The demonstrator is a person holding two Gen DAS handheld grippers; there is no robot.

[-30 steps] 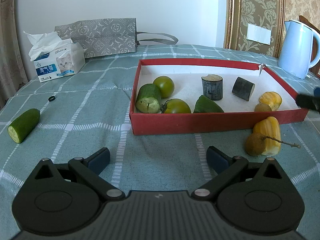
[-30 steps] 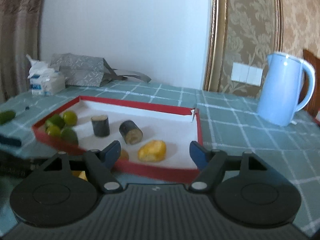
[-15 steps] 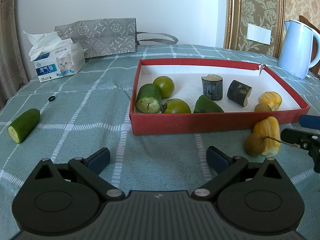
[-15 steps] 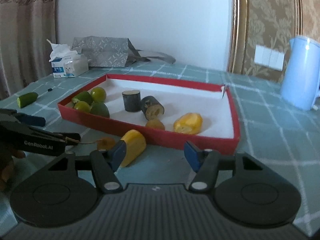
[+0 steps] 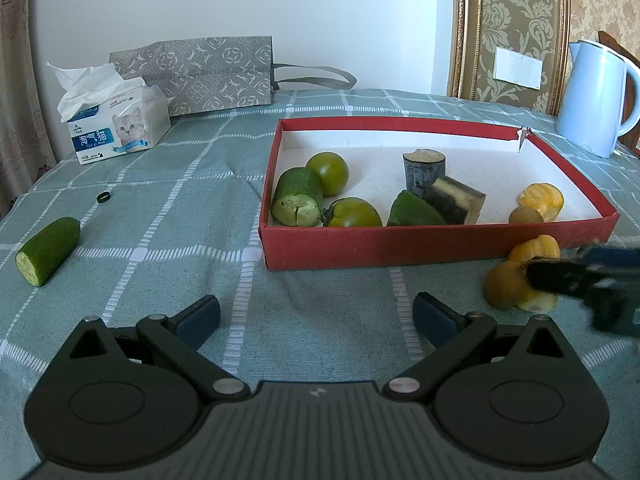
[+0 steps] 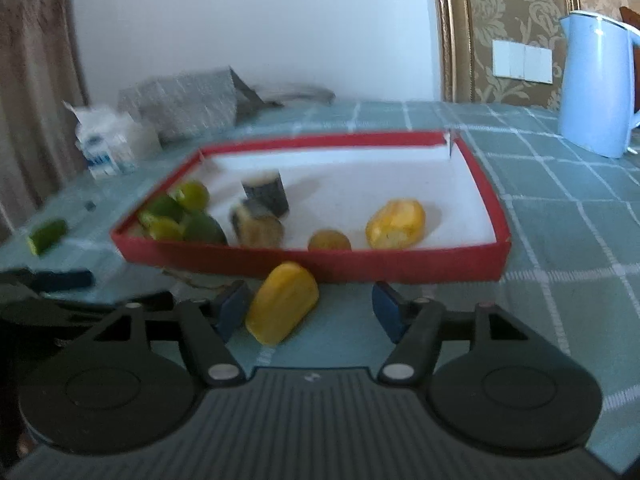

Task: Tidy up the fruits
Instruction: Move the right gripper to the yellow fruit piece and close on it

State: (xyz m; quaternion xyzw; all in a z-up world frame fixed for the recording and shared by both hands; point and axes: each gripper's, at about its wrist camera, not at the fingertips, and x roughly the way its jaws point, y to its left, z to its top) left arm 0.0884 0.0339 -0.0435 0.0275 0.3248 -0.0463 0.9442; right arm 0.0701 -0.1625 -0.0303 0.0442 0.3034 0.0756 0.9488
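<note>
Half a second earlier the right gripper (image 6: 308, 308) had hung farther back; it had since come forward, so that the yellow fruit piece (image 6: 282, 307) lay between its spread fingers, close against the left pad (image 6: 232, 309) and apart from the right one. Its jaws stood wide, gripping nothing. The dark cut piece (image 5: 454, 199) in the red box (image 5: 400, 248) had also shifted and lay against the upright dark stump (image 5: 423, 169). A small brown fruit (image 5: 505, 283) sat just left of the yellow piece outside the box. Beyond the right fingertips the box held another yellow piece (image 6: 396, 224) and a brown fruit (image 6: 329, 241). The left gripper (image 5: 316, 312) hovered over the tablecloth (image 5: 160, 208), jaws wide and empty, the box ahead and slightly right, a cucumber piece (image 5: 48, 250) far to its left.
</note>
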